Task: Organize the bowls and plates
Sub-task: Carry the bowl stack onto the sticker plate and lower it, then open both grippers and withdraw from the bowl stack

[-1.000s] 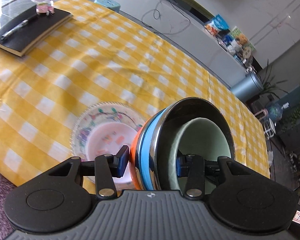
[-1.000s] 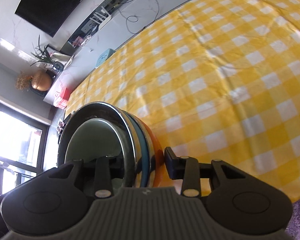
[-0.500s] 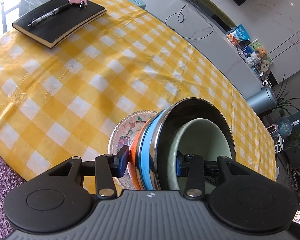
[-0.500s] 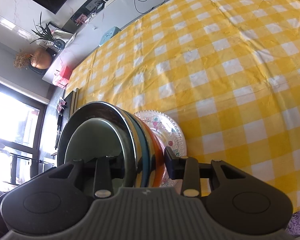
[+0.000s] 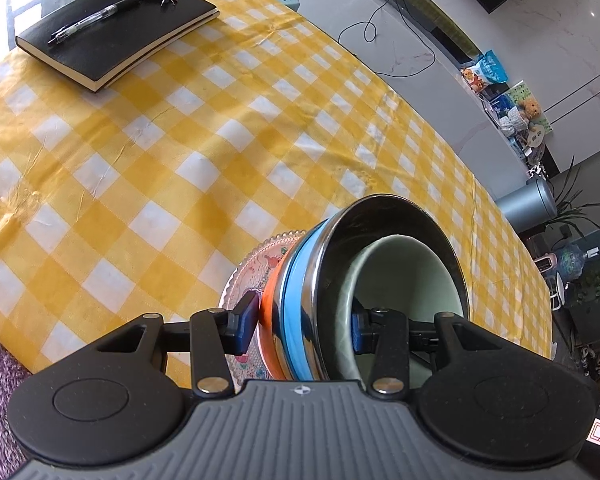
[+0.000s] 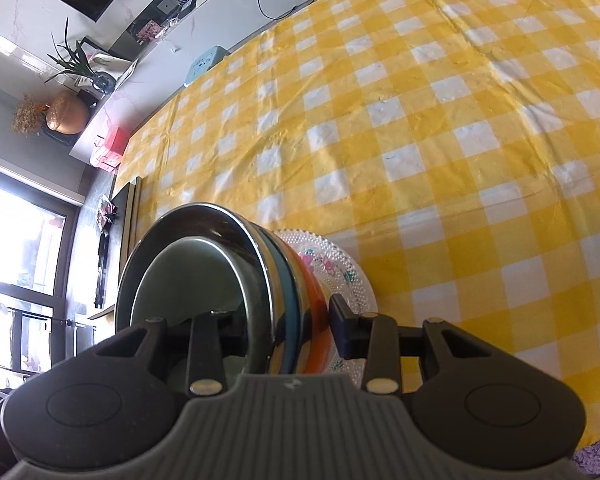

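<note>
While half apart, both grippers' jaws clamped on nested bowls (image 5: 312, 300) rim

Bright daylight, blown-out window (image 6: 16, 272) at left, sharp focus, strong fisheye bending at edges.

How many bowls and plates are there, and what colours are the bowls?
Bowls in the nested stack: 4
- pale green bowl: 1
- steel bowl: 1
- blue bowl: 1
- orange bowl: 1
Plates: 1, the clear patterned plate under the stack
Total: 5 dishes
</note>
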`<state>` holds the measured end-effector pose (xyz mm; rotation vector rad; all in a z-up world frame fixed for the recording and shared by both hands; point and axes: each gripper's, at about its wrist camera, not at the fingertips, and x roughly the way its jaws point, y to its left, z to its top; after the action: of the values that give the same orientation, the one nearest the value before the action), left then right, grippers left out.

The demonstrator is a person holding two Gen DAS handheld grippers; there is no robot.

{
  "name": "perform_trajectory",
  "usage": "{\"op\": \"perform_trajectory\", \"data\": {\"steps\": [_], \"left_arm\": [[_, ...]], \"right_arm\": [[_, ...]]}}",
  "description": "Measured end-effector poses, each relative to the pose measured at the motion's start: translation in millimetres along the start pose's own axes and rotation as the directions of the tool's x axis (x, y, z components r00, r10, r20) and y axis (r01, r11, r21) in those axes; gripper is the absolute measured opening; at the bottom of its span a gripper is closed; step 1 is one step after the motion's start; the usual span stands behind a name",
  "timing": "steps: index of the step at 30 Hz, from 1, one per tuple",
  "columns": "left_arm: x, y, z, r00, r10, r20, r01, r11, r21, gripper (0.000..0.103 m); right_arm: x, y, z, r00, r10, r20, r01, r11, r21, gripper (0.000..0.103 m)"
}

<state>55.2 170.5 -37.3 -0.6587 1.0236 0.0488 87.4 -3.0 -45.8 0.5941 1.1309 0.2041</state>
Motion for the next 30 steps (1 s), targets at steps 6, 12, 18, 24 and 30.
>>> {"op": "perform_trajectory", "data": {"steps": [6, 12, 18, 24, 30], "left_arm": [[0, 1, 1, 1.000, -0.008, 0.008, 0.008, 1.000, -0.004, 0.055], [-11, -2, 1, 0.999, 0.007, 0.050, -0.008, 1.000, 0.021, 0.070], [-35, -12, -5, 0.993, 0.009, 0.118, -0.018, 0.997, 0.077, 0.071], [-65, -33, -24, 0.975, 0.033, 0.218, -0.084, 0.970, 0.227, 0.071], [-96, -55, -50, 0.943, 0.006, 0.333, -0.139, 0.916, 0.375, 0.070]], "right_arm": [[1, 4, -2, 1.000, -0.004, 0.008, 0.004, 0.999, -0.041, 0.042], [-8, 10, -5, 0.999, -0.019, 0.046, 0.023, 0.996, -0.084, 0.061], [-24, 8, -10, 0.996, -0.030, 0.084, 0.039, 0.994, -0.103, 0.065], [-53, 2, -24, 0.990, -0.028, 0.141, 0.047, 0.990, -0.130, 0.067], [-92, -2, -39, 0.968, -0.025, 0.250, 0.077, 0.977, -0.199, 0.068]]}}
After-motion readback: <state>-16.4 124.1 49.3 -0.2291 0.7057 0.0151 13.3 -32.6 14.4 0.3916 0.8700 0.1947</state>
